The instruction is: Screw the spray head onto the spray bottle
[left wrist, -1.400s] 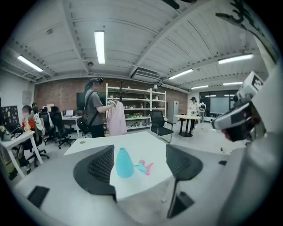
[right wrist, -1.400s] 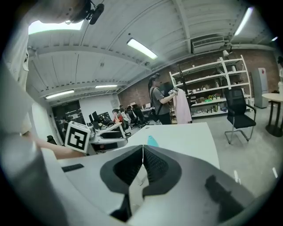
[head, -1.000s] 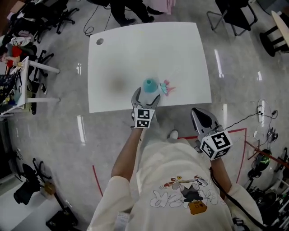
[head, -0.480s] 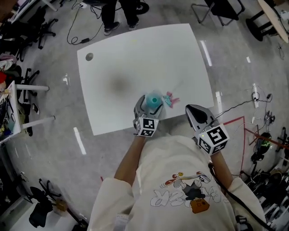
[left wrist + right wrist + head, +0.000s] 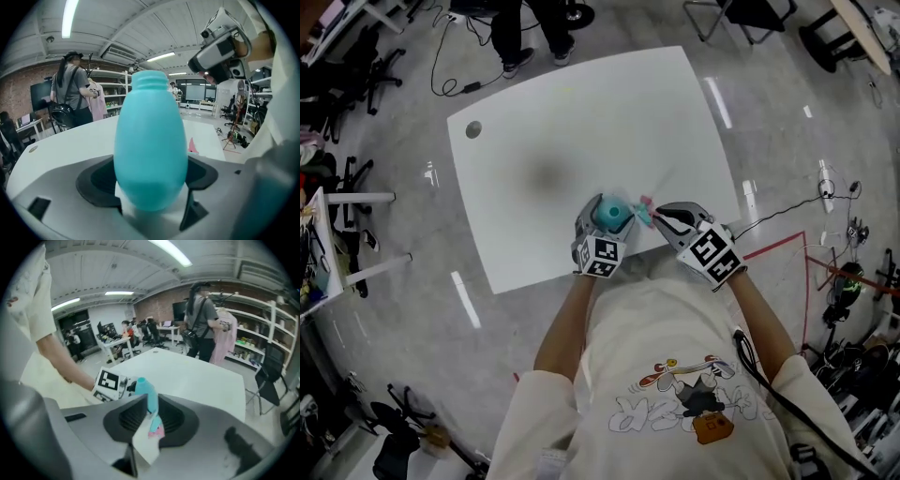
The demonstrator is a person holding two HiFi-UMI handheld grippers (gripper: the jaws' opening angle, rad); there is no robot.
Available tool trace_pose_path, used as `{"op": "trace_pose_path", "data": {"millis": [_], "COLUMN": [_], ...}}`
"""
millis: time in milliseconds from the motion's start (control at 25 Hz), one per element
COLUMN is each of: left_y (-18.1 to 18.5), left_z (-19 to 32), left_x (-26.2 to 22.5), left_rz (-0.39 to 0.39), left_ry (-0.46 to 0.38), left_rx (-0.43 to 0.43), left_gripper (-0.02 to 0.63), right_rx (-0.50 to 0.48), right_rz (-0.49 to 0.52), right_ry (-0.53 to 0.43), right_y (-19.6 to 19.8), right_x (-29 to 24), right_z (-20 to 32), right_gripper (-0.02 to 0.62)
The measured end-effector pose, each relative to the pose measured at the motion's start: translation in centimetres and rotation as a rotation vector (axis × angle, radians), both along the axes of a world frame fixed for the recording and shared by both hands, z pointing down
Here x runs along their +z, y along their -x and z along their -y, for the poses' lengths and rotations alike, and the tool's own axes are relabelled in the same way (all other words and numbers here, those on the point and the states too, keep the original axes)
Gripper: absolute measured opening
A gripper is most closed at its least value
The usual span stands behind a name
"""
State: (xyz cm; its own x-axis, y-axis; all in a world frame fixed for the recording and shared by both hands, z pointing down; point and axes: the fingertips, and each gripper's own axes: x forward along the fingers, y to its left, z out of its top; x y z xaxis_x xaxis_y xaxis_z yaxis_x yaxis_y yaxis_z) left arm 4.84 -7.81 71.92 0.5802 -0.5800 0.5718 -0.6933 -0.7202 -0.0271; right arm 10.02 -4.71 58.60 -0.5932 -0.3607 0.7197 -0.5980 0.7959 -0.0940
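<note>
Just right of the turquoise spray bottle point(image 5: 149, 140), the pink-and-teal spray head point(image 5: 644, 208) lies on the white table point(image 5: 581, 122). Our left gripper point(image 5: 607, 217) is clamped on that bottle, its neck bare. Our right gripper point(image 5: 667, 217), jaws together on nothing, points at the head from the bottle's right. We judge pickup is the step in hand: next those jaws must open, straddle the head and close.

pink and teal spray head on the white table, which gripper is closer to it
Right. The right gripper, jaws shut, has its tips just beside the pink and teal spray head; the left gripper sits farther off, clamped on the teal plastic bottle.
</note>
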Motion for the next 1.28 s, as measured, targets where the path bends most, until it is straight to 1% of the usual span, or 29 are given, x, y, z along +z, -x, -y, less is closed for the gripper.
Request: {"op": "trace_pose_path", "data": {"millis": [40, 80, 160, 240, 320, 400, 480, 640, 760, 920, 1080, 1120, 1280], "left_y": [-0.1, -0.3, -0.5, -0.6, -0.5, -0.5, -0.6, -1.2, -0.5, 0.8, 0.8, 0.9, 1.6], "left_z": [0.0, 0.0, -0.1, -0.3, -0.5, -0.6, -0.7, -1.2, -1.5, -1.1, -1.1, -1.0, -0.5], "left_x": [0.1, 0.1, 0.1, -0.2, -0.7, -1.3, -2.0, -3.2, -3.4, -3.3, -3.6, -3.7, -3.7], "left_rz": [0.008, 0.014, 0.017, 0.021, 0.033, 0.048, 0.053, 0.055, 0.079, 0.088, 0.090, 0.090, 0.089], "left_ry": [0.008, 0.015, 0.029, 0.036, 0.031, 0.023, 0.020, 0.024, 0.030, 0.038, 0.038, 0.037, 0.040], "left_rx": [0.004, 0.008, 0.013, 0.025, 0.039, 0.045, 0.042, 0.064, 0.081, 0.090, 0.093, 0.093, 0.089], "left_gripper": [0.410, 0.408, 0.407, 0.407, 0.407, 0.407, 0.407, 0.407, 0.407, 0.407, 0.407, 0.407, 0.407], "right_rx": [-0.079, -0.160, -0.329, -0.521, -0.710, -0.869, -1.004, -1.234, -1.341, -1.411, -1.452, -1.459, -1.467], "right_rz": [-0.051, -0.113, -0.250, -0.374, -0.471, -0.541, -0.599, -0.728, -0.781, -0.819, -0.847, -0.852, -0.862], "right_ry": [0.015, 0.009, -0.068, -0.156, -0.189, -0.180, -0.161, -0.078, -0.053, -0.038, 0.002, 0.009, 0.038], "right_y": [0.0, -0.2, -0.5, -0.6, -0.7, -1.0, -1.3, -3.2, -3.1, -1.4, -0.9, -0.8, -0.5], "right_x": [1.1, 2.1, 3.9, 5.9, 8.0, 10.1, 11.8, 14.7, 15.9, 16.8, 17.5, 17.5, 17.6], "right_z": [-0.3, -0.5, -0.2, 0.3, 0.5, 0.6, 0.7, 0.2, 0.2, 0.9, 0.7, 0.7, 0.7], "right_gripper": [0.121, 0.199, 0.199, 0.199, 0.199, 0.198, 0.198, 0.198, 0.197, 0.191, 0.163, 0.143, 0.137]}}
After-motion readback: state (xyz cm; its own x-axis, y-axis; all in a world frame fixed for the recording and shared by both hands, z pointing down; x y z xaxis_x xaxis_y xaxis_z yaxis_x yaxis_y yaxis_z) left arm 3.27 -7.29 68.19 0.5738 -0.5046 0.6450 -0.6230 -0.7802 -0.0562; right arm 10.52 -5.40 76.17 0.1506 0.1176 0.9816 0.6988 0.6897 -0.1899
